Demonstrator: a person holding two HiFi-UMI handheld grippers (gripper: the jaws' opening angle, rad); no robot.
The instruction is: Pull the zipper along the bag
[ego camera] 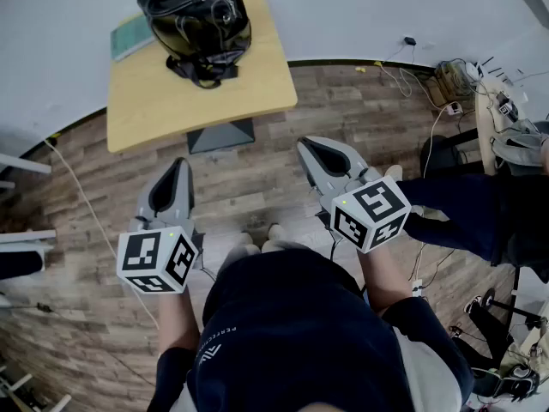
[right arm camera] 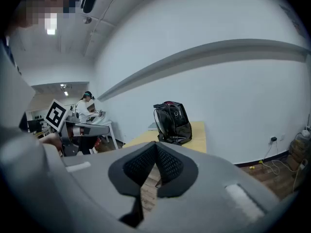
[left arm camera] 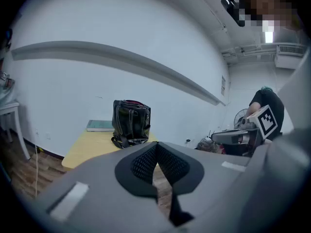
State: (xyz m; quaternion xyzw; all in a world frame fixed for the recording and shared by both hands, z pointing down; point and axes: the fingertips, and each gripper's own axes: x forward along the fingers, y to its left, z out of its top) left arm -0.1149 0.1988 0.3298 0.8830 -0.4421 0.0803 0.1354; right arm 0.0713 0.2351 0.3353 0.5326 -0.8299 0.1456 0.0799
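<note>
Bag sits at the worktop's far edge; left gripper and right gripper hang well short, fingers closed on nothing.

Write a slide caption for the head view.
Left tool and right tool, both shut and empty, held short of the wooden table bearing a black bag and a book.

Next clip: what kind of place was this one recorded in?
Probably an indoor lab or office-type workroom, not a home: plain white walls, wood-look floor, loose cables by the wall, and a person at a desk farther off. A black bag sits on a small wooden table.
</note>
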